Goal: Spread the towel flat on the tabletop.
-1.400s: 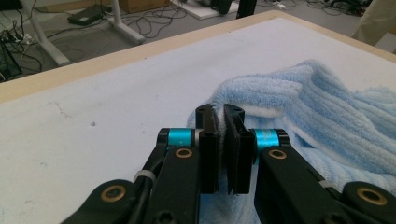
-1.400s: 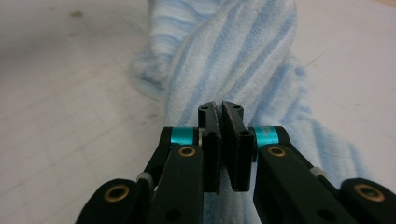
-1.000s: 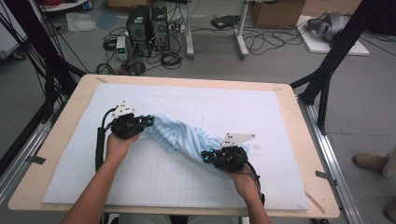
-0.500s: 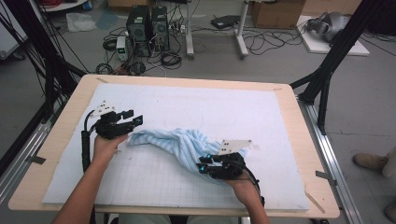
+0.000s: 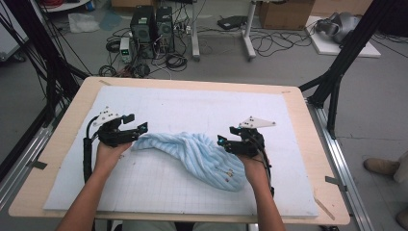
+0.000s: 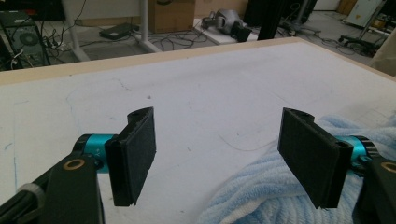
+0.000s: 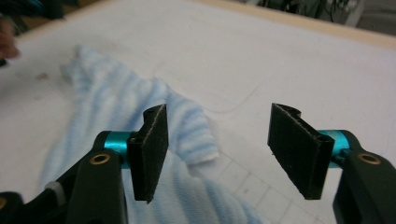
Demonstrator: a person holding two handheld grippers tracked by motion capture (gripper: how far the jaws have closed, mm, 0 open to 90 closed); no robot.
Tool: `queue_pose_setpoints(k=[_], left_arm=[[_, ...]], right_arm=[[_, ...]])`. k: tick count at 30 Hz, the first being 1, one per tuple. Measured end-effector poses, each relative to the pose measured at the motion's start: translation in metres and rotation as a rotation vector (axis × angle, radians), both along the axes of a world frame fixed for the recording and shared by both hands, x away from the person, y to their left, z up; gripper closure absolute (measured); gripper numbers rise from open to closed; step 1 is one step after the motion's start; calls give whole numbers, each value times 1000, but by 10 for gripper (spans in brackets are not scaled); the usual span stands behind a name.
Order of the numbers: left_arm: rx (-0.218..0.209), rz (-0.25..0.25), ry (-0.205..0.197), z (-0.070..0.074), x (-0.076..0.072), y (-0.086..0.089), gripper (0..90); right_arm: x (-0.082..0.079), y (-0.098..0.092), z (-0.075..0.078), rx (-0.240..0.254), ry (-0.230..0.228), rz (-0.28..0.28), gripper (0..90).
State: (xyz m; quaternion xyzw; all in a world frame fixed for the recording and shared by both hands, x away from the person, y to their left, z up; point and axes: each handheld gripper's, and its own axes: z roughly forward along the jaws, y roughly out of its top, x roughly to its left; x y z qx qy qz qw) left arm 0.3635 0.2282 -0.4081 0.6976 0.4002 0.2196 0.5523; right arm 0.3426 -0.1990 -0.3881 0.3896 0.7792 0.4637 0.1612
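Ribbed pale-blue terry towel [image 5: 199, 155] lies twisted; left hand-held gripper [image 5: 142, 128], right hand-held gripper [image 5: 222, 141] just opened, empty

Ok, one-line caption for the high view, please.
Both grippers, left and right, jaws just opened, flank a crumpled blue striped towel on the white mat.

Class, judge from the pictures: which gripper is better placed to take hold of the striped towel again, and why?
Probably the left gripper. Its jaws, which have just been opening, stand at the towel's near tip, with cloth already by one pad in its own view. The right gripper, also just opening, is beside the towel's bulk, with bare mat between its jaws.
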Motion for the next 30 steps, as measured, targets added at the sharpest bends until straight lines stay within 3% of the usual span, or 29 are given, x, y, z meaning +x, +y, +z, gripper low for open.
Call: queue_pose_setpoints(k=[3, 6, 9, 11, 12, 13, 15, 18, 24, 26, 27, 30], left_arm=[[-5, -1, -2, 0, -1, 1, 282], [-13, -3, 3, 0, -1, 2, 282], [-15, -4, 2, 0, -2, 2, 282], [-15, -3, -1, 1, -3, 2, 282], [-15, -6, -1, 1, -4, 2, 282], [-13, -8, -5, 1, -4, 1, 282], [-15, -8, -6, 1, -5, 1, 283], [-16, -5, -9, 1, -6, 1, 283], [-17, -1, -2, -1, -6, 2, 283], [-14, -2, -8, -1, -7, 1, 283], [-12, -3, -12, -1, -7, 0, 283], [-8, -7, -6, -1, -6, -1, 283]], right_arm=[[12, 12, -11, -71, 55, 27, 441], [18, 29, -25, -126, 128, 90, 440], [20, 43, -37, -146, 197, 143, 450], [18, 50, -43, -184, 213, 179, 541], [17, 52, -44, -172, 223, 193, 618], [16, 52, -44, -163, 225, 215, 741], [10, 51, -40, -176, 205, 245, 833], [4, 46, -34, -159, 181, 269, 847], [-36, 16, -25, -91, 124, 363, 849], [-47, 8, -24, -45, 103, 416, 848], [-47, 8, -24, -45, 103, 416, 848], [-58, 5, -26, -44, 131, 502, 837]])
